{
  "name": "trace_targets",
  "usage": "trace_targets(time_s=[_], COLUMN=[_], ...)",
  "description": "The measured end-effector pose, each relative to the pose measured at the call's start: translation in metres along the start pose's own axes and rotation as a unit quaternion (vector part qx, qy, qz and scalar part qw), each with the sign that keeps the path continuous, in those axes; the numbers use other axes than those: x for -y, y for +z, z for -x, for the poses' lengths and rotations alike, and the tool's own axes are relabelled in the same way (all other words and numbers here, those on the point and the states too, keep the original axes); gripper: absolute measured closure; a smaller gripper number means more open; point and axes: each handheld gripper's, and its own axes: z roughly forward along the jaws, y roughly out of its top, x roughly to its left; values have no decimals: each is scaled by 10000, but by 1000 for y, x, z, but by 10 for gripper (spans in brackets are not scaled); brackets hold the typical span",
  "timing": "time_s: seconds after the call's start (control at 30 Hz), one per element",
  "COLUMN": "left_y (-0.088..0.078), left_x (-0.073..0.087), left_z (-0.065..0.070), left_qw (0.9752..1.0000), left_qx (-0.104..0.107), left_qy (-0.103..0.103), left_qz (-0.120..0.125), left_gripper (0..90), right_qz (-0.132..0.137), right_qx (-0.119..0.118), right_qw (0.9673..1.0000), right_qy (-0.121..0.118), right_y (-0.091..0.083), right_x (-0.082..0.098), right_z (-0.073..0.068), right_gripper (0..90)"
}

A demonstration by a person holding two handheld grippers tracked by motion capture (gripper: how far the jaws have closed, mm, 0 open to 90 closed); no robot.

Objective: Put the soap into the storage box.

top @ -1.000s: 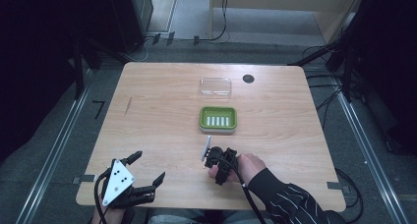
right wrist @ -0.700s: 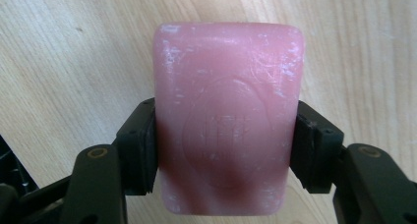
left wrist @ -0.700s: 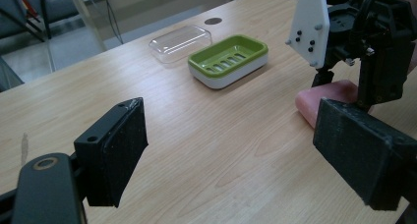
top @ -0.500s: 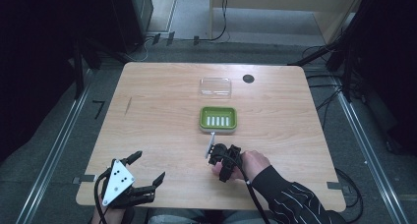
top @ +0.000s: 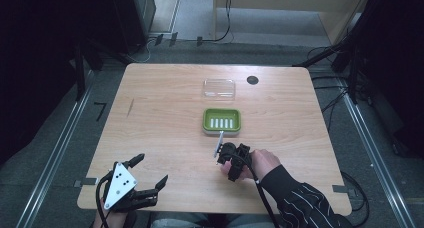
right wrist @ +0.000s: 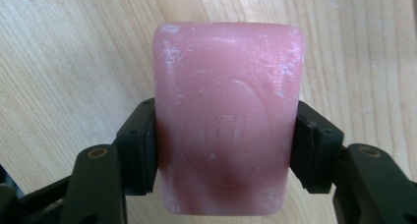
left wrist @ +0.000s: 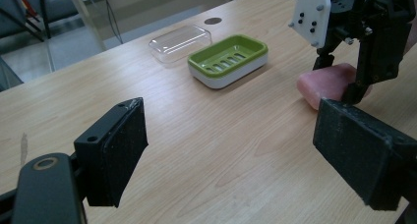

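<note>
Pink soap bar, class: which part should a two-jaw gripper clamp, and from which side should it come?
Clamp the pink soap bar across its two long flat sides, coming straight down from above. It lies flat on the table, and its width fits the right gripper, whose pads press there.

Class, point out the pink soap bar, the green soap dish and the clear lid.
pink soap bar (right wrist: 227, 121), right gripper view, embossed top face.
green soap dish (top: 221, 121), high view, slotted floor.
clear lid (left wrist: 180, 42), left gripper view, top.

The wooden table (top: 160, 118) carries a green soap dish (top: 221, 121), a clear lid (top: 219, 88), and a pink soap (left wrist: 325, 82), seemingly resting on it.
</note>
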Motion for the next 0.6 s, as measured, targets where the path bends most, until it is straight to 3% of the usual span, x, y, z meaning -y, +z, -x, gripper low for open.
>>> trace_targets(time_s=[0.6], left_y=[0], left_x=[0], left_z=[0], left_qw=[10000], left_qx=[-1], left_qy=[2], left_qz=[-1], left_gripper=[139], right_qz=[40], right_qx=[64], right_qw=[10000], right_qy=[-25], right_y=[-9], right_x=[8], right_z=[16], right_gripper=[385])
